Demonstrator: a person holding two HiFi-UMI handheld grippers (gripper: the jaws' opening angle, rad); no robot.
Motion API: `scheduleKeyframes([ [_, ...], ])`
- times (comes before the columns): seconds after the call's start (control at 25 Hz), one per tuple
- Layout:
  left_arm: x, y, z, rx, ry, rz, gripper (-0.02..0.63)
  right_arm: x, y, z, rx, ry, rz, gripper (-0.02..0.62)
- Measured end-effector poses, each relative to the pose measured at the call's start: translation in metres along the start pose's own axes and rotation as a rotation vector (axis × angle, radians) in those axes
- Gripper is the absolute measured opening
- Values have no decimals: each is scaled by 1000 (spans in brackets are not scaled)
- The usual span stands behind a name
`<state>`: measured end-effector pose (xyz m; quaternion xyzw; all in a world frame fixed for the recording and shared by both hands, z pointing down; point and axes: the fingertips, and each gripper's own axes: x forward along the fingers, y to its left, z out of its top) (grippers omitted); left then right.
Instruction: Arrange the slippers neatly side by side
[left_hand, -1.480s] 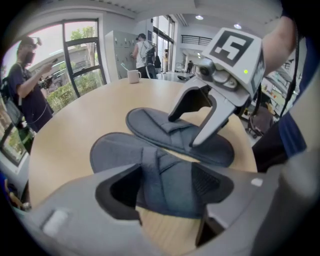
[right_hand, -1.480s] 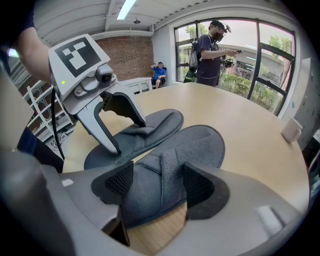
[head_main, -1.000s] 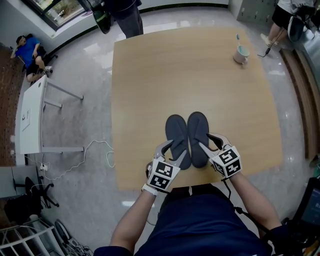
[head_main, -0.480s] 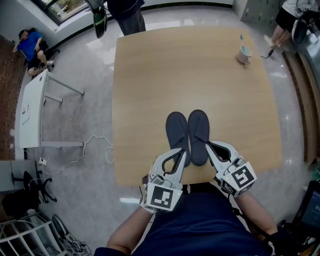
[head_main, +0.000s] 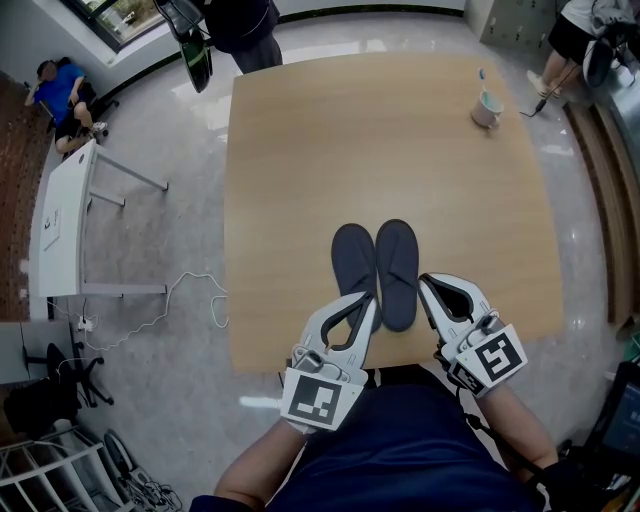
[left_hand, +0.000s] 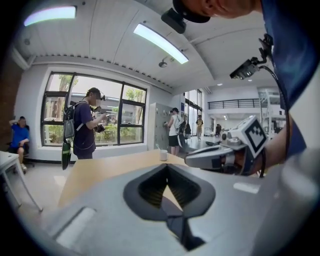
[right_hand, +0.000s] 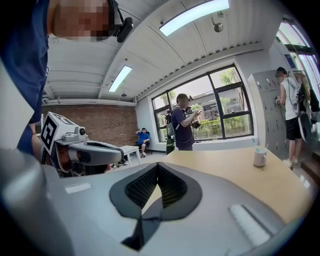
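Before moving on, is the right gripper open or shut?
Shut: the right gripper has its jaws touching, with nothing between them.

The left tool (head_main: 371, 300) hides the left slipper's (head_main: 352, 260) heel; the cup's (head_main: 485, 110) contents are perhaps a toothbrush (head_main: 476, 76).

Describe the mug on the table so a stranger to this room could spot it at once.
Start at the big wooden table. Look to its far right corner: the mug stands there alone. It is small, pale and upright, unlike the two dark slippers lying flat side by side at the near edge.
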<state>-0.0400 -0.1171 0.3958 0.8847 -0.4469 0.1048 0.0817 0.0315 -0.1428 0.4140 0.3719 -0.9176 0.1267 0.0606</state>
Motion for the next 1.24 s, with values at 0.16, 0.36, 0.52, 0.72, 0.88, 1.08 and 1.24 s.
scheduleKeyframes([
  [0.16,0,1,-1,-32,6,4,5,-1,0,5,-16,-12,-5,11],
  [0.36,2,-1,0,-34,11,-1,5,-1,1,5,-23,-10,0,11],
  [0.52,2,1,-3,-37,18,-2,5,0,-1,3,-14,-7,-8,11],
  [0.72,2,2,-6,-38,25,1,5,0,-2,2,-19,1,-4,11],
  [0.88,3,2,-4,-37,28,1,5,1,-3,3,-9,1,-6,11],
  [1.08,4,3,-8,-32,32,4,5,2,-3,3,-17,-8,-8,11],
  [1.24,4,3,-11,-36,41,4,5,2,-2,4,-18,-10,-9,11],
])
